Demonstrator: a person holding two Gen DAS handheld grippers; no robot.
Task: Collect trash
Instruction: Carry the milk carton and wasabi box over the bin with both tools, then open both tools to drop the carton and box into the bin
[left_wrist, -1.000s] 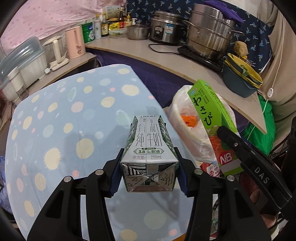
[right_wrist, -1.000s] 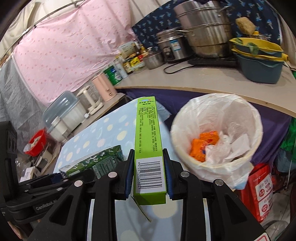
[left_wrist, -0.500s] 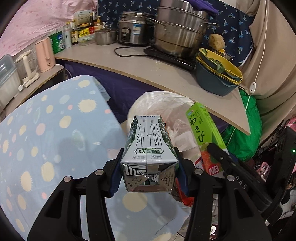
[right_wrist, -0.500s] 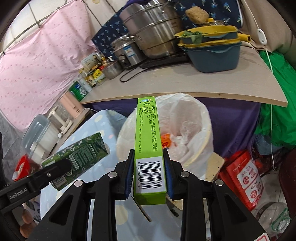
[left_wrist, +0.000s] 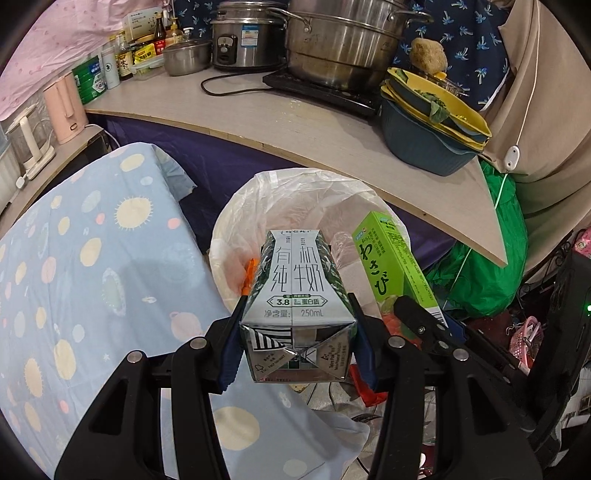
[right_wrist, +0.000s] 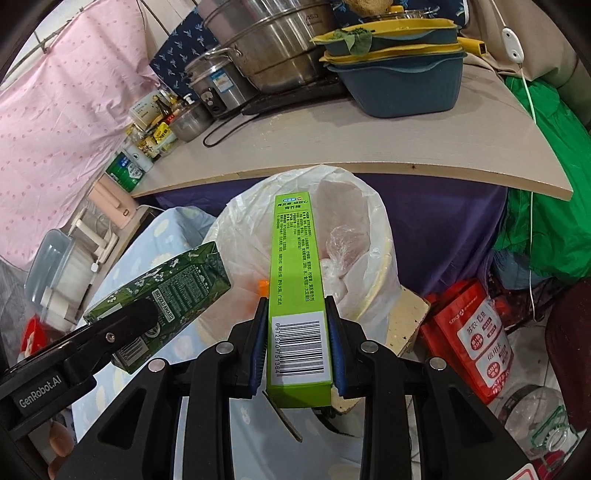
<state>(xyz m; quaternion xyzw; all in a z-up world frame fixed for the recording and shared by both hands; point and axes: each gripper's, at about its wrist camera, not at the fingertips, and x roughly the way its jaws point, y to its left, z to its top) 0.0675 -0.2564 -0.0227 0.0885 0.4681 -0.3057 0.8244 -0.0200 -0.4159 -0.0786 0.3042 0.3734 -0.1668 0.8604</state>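
1. In the left wrist view we see the left tongs (left_wrist: 297, 334) pinching a milk carton (left_wrist: 297, 295), one blue pad pressed against each side near its folded base.
2. The carton points forward and down, its far end over the mouth of the trash bin (left_wrist: 236, 221), which is lined with a white plastic bag (left_wrist: 288, 184).
3. In the right wrist view the right tongs (right_wrist: 297, 341) pinch a long green wasabi box (right_wrist: 293, 258) near its barcode end, pads tight on both narrow sides.
4. The box's far end reaches over the same bin (right_wrist: 384, 266), where we make out crumpled clear plastic (right_wrist: 345, 240) and something orange (right_wrist: 263, 286) inside.
5. Each view catches the other's load: the green box (left_wrist: 391, 262) sits just to the right of the carton in the left view, and the carton (right_wrist: 162, 291) in the left tongs (right_wrist: 122, 325) shows to the left in the right view. The two items are near each other but apart.
6. The bin stands between a tabletop covered in a blue dotted cloth (left_wrist: 74, 258) and a wooden counter (left_wrist: 295, 122) carrying a large steel pot (left_wrist: 340, 40), a rice cooker (left_wrist: 247, 37) and stacked blue and yellow basins (left_wrist: 424, 133).
7. A red bag (right_wrist: 476, 328) lies on the floor to the right of the bin.
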